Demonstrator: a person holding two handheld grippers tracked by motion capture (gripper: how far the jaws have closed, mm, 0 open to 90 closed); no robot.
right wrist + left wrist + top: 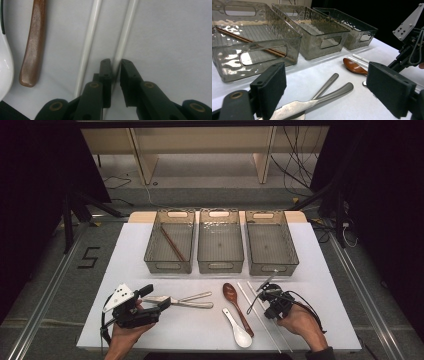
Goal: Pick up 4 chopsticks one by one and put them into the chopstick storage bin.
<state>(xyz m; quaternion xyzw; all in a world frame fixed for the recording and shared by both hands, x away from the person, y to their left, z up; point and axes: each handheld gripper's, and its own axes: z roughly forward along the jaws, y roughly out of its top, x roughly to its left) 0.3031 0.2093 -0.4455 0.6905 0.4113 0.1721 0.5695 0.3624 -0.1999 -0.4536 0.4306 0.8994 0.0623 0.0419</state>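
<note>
My right gripper [263, 304] [115, 63] points down at the table, its jaws shut on the right one of two white chopsticks [127, 27]. The other white chopstick [91, 32] lies just left of it. A wooden spoon [231, 292] [33, 45] and a white ceramic spoon [237, 332] lie further left. My left gripper [154, 297] [322, 92] is open and low over a steel knife [294, 108] that lies across two metal utensil handles [337, 92]. Nothing is gripped by its pads.
Three clear bins stand in a row at the back: left [167, 266], middle [220, 266], right [272, 268]. Brown chopsticks [172, 244] lie in the left bin. The white mat's front edge [200, 347] runs close to both hands.
</note>
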